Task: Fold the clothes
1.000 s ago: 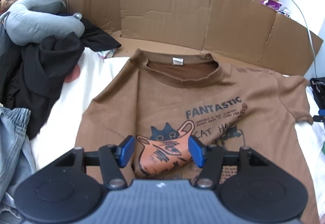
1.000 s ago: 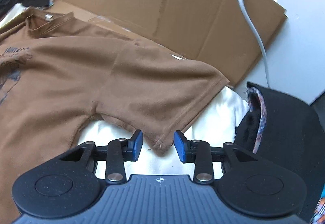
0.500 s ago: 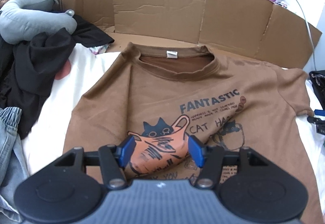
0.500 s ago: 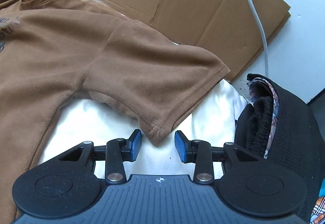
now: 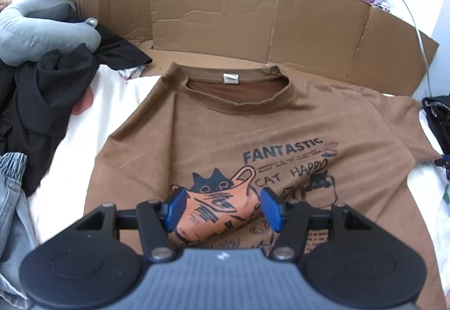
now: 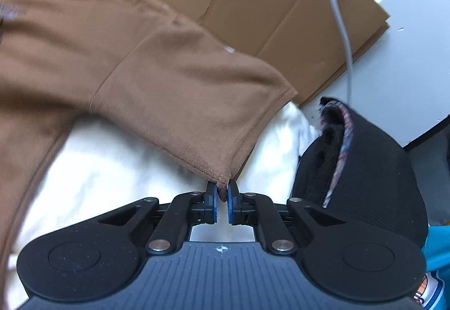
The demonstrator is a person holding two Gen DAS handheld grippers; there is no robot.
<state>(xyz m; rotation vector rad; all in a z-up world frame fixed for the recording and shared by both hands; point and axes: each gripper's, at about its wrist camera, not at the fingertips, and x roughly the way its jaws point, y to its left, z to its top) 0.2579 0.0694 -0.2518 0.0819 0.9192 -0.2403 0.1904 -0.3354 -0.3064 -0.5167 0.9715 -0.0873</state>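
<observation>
Right wrist view: the right claw [image 6: 222,193] is closed on the hem corner of the brown T-shirt's [image 6: 118,56] sleeve [image 6: 197,101], above a white sheet [image 6: 118,169]. Left wrist view: the left claw [image 5: 223,207] stands wide apart, gripping nothing, over the shirt's cat print [image 5: 222,197]. Cardboard panels [image 5: 225,14] stand at the far side.

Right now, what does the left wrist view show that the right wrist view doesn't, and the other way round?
Only the left wrist view shows the brown T-shirt's collar and cat print, the open left hand-held gripper above that print, a grey neck pillow and jeans. Only the right wrist view shows the right hand-held gripper shut on the sleeve corner, beside a black garment. Both show the T-shirt on a white sheet with a cardboard wall behind.
</observation>
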